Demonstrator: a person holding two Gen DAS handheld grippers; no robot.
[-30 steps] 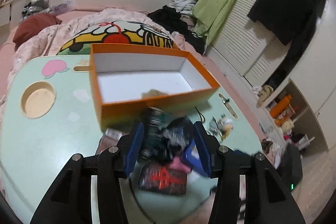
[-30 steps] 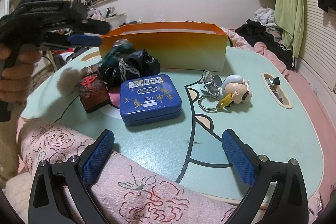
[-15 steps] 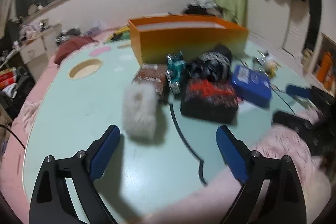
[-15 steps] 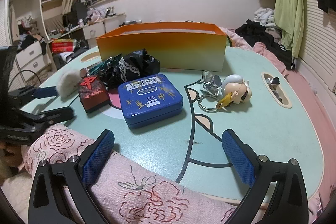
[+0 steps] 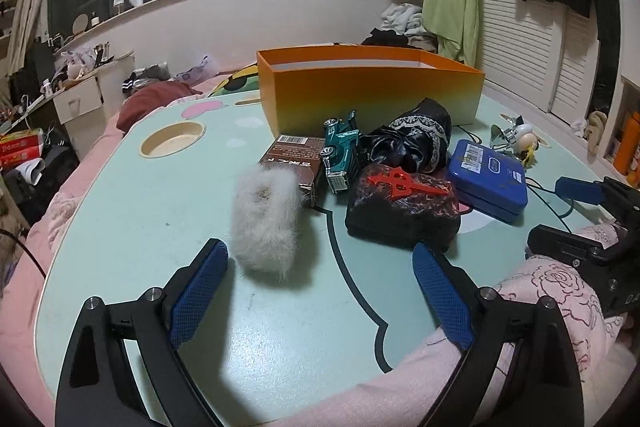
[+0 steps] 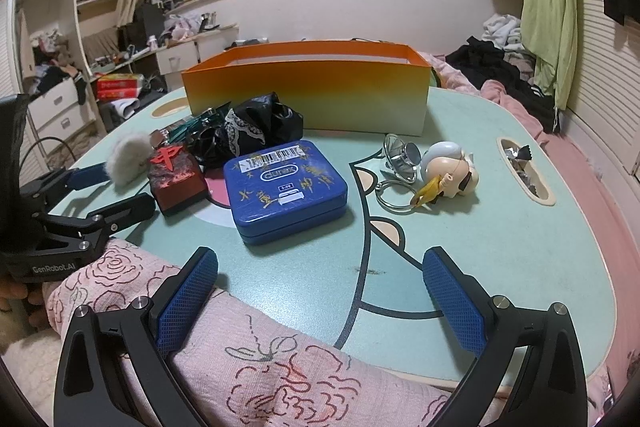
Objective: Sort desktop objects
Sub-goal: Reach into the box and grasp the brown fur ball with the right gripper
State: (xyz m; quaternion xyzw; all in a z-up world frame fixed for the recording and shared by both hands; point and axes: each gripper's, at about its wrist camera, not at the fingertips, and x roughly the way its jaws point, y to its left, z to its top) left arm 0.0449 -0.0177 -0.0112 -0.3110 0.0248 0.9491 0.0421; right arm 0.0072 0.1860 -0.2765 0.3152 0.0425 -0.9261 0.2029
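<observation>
Fluffy, prob. fur pouch [image 5: 266, 223] on table [image 5: 132, 223].

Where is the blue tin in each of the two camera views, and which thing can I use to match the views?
Left wrist view: the blue tin lies right of centre, beside the black and red block.
Right wrist view: the blue tin lies near the centre, just ahead of the open fingers.
Shared landmark: the orange box stands behind the tin in both views.
</observation>
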